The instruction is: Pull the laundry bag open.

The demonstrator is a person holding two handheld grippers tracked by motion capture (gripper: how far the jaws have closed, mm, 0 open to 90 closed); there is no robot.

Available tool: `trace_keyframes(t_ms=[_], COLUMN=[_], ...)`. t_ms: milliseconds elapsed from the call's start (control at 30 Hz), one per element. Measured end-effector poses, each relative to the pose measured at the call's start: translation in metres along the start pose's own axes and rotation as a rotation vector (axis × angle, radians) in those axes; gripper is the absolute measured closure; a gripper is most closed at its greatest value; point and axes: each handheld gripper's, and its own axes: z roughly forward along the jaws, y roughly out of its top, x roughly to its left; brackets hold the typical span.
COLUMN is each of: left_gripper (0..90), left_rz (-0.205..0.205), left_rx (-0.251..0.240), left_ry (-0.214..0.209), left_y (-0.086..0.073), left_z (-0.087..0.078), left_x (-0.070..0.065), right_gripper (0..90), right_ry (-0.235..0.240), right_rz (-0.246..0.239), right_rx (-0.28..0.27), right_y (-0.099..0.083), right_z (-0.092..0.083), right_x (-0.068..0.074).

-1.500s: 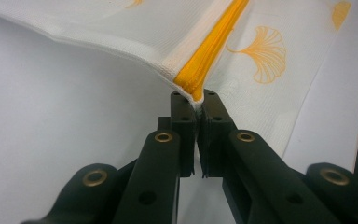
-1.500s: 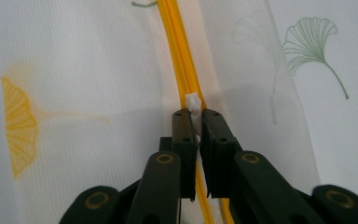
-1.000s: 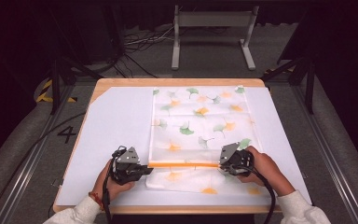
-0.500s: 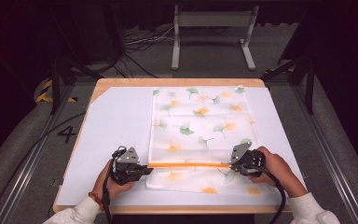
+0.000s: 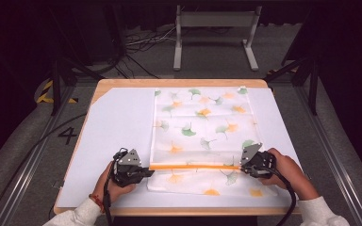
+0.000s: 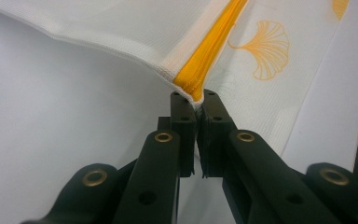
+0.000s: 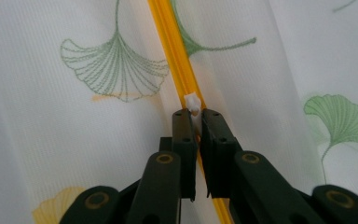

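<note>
The left gripper (image 5: 143, 172) is clamped on the end of the orange zipper (image 5: 195, 166) at the near left corner of the mesh bag (image 5: 202, 136); in the left gripper view its black jaws pinch the zipper's end (image 6: 193, 88) with the cloth corner lifted off the sheet. The right gripper (image 5: 242, 165) is closed on the small white zipper pull (image 7: 193, 103), seen between its jaw tips in the right gripper view, near the zipper's right end. Each gripper sits in a hand, left hand (image 5: 115, 181) and right hand (image 5: 290, 172), close to the near edge of the table (image 5: 169, 83).

The bag lies flat on a white sheet (image 5: 118, 136), its zipper running straight across just beside the near border. It is a fine white woven mesh, rectangular, printed with green and orange ginkgo leaves. To the left of the bag the white sheet lies bare and smooth; to the right only a narrow strip remains. The table's wooden rim shows at the far edge, with a white metal stand (image 5: 214, 33) on the floor beyond.
</note>
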Motion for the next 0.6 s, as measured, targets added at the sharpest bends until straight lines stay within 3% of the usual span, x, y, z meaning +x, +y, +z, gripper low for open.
trace_keyframes(t_ms=[600], left_gripper=[85.8], left_rz=[-0.009], left_rx=[0.002], left_ry=[0.006], left_y=[-0.003], left_z=[-0.003], left_x=[0.002], right_gripper=[84.7], right_ry=[-0.007], right_rz=[0.018], right_rx=[0.020], right_y=[-0.017], right_z=[-0.007], right_x=[-0.006])
